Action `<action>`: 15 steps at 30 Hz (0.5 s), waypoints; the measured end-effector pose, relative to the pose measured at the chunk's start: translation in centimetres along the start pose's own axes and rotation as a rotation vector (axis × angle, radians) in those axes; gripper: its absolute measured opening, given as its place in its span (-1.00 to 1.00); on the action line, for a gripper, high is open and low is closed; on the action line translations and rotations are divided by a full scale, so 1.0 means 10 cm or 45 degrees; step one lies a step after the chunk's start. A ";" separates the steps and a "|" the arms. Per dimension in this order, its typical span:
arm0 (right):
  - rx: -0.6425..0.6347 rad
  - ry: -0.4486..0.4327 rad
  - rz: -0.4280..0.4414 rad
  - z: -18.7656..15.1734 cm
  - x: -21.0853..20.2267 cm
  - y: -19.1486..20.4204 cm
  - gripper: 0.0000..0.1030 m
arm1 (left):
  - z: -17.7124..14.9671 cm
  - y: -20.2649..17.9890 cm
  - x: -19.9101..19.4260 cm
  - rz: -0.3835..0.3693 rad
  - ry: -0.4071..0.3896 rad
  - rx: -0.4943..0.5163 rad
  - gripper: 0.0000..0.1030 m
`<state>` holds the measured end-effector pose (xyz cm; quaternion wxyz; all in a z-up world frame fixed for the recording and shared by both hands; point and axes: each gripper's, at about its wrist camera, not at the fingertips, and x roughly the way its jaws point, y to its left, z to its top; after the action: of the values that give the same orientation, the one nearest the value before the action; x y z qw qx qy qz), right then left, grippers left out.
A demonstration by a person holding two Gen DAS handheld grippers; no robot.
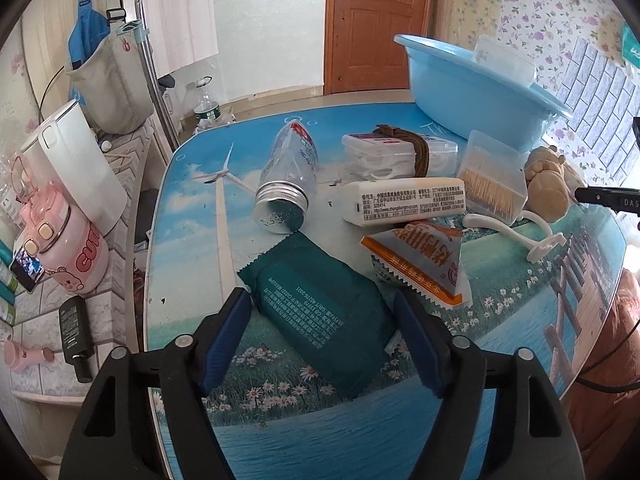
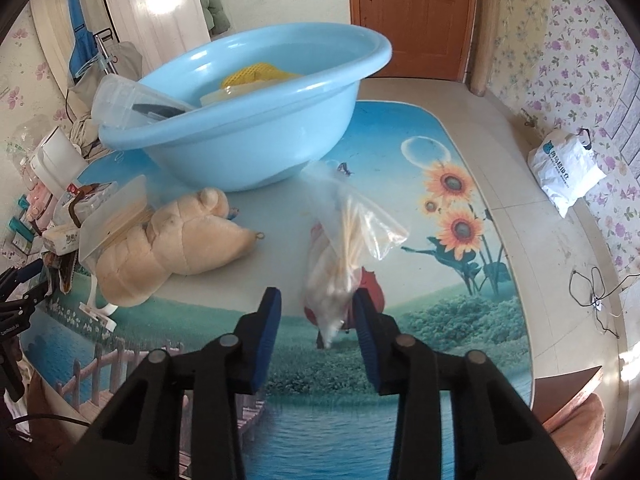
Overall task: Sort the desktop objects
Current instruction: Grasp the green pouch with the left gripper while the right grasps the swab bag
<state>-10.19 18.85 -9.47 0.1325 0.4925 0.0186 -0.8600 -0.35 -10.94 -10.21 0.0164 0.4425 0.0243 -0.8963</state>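
Left wrist view
Left tool (image 1: 322,312): jaws stand wide, astride the green pack (image 1: 320,312), which lies flat on the table (image 1: 192,208). The left pad seems to touch the pack's edge and the right pad sits just beside its far edge; I judge no firm hold yet.
Pack's place: near the table's front, one corner just beside the toppled bottle (image 1: 286,178), another near the orange sachet (image 1: 418,262).
Clutter behind: white tissue pack (image 1: 404,200), toothpick box (image 1: 494,178), floss box (image 1: 396,150), white hook (image 1: 520,230), basin (image 1: 472,92) at the back.
Advice, left: close squarely across the pack's width, then lift straight up so the corner does not roll the bottle.

Right wrist view
Right tool (image 2: 317,310): jaws stand partly closed and have nothing clamped; the clear bag (image 2: 344,240) of swabs lies against the right pad, with open space to the left pad.
Bag's place: on the table in front of the basin (image 2: 240,120), well apart from the plush toy (image 2: 168,248) to its left.
Advice, right: shift slightly right so the bag's thick lower part sits mid-jaw; pinch the swabs, not loose film, which I judge would slip.
Destination: probably the basin, already holding a few things; carry over the rim, then release.
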 end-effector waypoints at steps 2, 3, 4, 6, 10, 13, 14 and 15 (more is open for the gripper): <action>-0.003 0.015 0.012 -0.03 0.02 0.02 -0.35 | 0.00 0.01 0.00 -0.005 -0.006 -0.004 0.43; -0.004 0.009 0.011 -0.03 0.01 0.03 -0.35 | 0.00 0.01 -0.01 -0.004 -0.009 -0.006 0.33; 0.000 0.010 0.014 -0.04 0.01 0.04 -0.35 | -0.01 0.01 -0.03 -0.003 -0.017 -0.003 0.08; 0.010 0.009 0.023 -0.03 0.00 0.04 -0.35 | -0.01 0.02 -0.04 0.001 -0.015 -0.015 -0.04; 0.024 0.005 0.007 -0.02 0.01 0.03 -0.34 | -0.03 0.03 -0.08 -0.011 -0.003 -0.033 -0.15; 0.040 0.004 -0.001 0.00 0.01 0.02 -0.30 | -0.04 0.01 -0.12 -0.021 0.000 -0.027 -0.19; 0.046 0.004 -0.004 0.01 0.02 0.01 -0.22 | -0.05 0.00 -0.13 -0.022 0.003 -0.020 -0.19; 0.058 0.003 -0.009 0.03 0.03 -0.01 -0.13 | -0.05 -0.01 -0.13 -0.021 0.006 -0.018 -0.19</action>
<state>-10.58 18.79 -9.63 0.1181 0.4964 0.0008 -0.8600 0.90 -10.76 -9.47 0.0121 0.4442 0.0342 -0.8952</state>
